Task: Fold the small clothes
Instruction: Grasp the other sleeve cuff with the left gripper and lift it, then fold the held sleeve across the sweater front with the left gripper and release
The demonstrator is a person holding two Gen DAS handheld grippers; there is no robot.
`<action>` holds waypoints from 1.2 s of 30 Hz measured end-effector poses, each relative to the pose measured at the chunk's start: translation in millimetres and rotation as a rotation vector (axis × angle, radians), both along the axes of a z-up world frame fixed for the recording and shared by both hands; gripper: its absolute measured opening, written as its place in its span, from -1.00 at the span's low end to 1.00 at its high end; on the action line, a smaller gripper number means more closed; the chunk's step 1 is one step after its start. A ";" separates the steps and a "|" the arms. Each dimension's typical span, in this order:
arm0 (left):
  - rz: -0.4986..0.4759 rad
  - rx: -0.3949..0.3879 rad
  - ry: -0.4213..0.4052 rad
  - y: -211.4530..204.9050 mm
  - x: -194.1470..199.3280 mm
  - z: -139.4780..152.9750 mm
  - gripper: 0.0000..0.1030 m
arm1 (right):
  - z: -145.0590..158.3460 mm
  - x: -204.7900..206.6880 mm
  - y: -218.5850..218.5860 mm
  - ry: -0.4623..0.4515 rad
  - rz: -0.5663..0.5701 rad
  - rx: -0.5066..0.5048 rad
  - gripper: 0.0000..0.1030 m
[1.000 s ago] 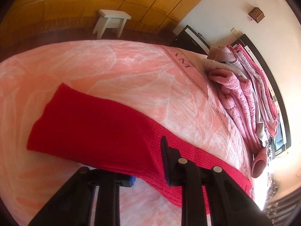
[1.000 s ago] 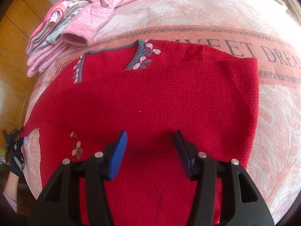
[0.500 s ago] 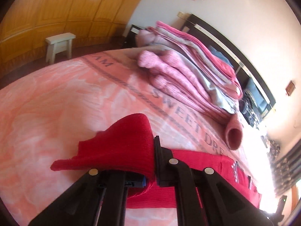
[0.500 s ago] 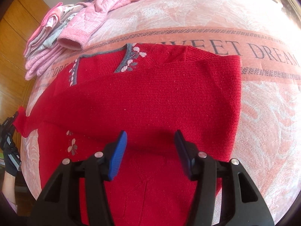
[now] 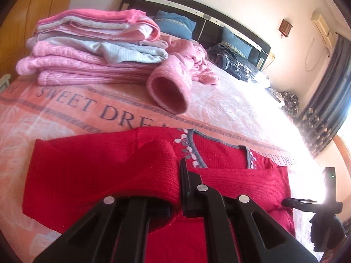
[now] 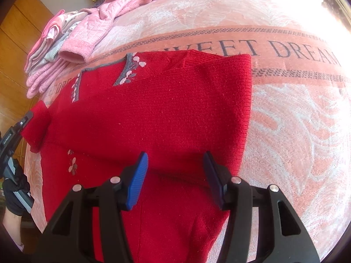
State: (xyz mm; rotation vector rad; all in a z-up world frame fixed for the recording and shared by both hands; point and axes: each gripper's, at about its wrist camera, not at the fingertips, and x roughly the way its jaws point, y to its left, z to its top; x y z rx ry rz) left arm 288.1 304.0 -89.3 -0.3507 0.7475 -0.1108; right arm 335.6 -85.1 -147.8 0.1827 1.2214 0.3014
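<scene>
Grippers, two, black, one per wrist view. Left gripper (image 5: 178, 188): bottom centre of the left wrist frame, jaws clamped on a red sleeve cuff (image 5: 160, 171), which bulges up between them and trails off toward the left edge. Right gripper (image 6: 175, 179): bottom centre of the right wrist frame, jaws spread wide with nothing between them, blue pads (image 6: 137, 182) showing, poised over the garment; whether they touch the fabric cannot be told.

Red knitted sweater (image 6: 153, 114): lies flat across the middle of the right wrist frame on the bed, one sleeve folded over the body. Grey neckline trim (image 6: 127, 72) with small pale flowers sits toward upper left; a second flower motif (image 6: 72, 166) shows at lower left.

Bedspread (image 6: 296, 131): pink and white, leaf pattern, with a band lettered "SWEET DREAM" running just beyond the sweater's neckline.

Black-gloved hand (image 6: 15, 195): left edge of the right wrist frame, holding the left gripper's handle.

Pink sleeve opening (image 5: 167, 95): centre of the left wrist frame, beyond the lettered band.

Stack of folded pink and grey clothes (image 5: 92, 50): upper left of that frame.

Dark headboard (image 5: 197, 15) and blue pillows (image 5: 175, 23): top of frame, farthest back.
</scene>
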 end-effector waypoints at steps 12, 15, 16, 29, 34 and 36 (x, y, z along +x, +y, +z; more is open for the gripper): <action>-0.143 -0.002 0.004 -103.2 16.0 -6.4 -0.87 | 0.5 -8.8 -18.6 -0.006 -0.005 0.018 0.02; -0.194 0.008 0.053 -123.6 19.5 -19.0 -0.62 | 0.3 -9.2 -19.7 -0.007 -0.001 0.021 0.02; -0.223 0.006 0.077 -130.0 21.0 -25.3 -0.54 | 0.2 -9.3 -19.6 -0.006 0.001 0.021 0.02; -0.601 0.089 0.158 -128.7 -16.4 -20.7 0.10 | 6.0 -7.1 -15.8 -0.013 -0.023 0.012 0.02; -0.537 0.021 0.154 -59.2 -20.5 -6.9 0.13 | 12.3 -3.7 2.7 -0.010 -0.008 0.063 0.03; -0.436 -0.007 0.143 -23.8 -17.7 -4.2 0.13 | 15.5 -1.6 18.2 -0.001 0.015 0.098 0.03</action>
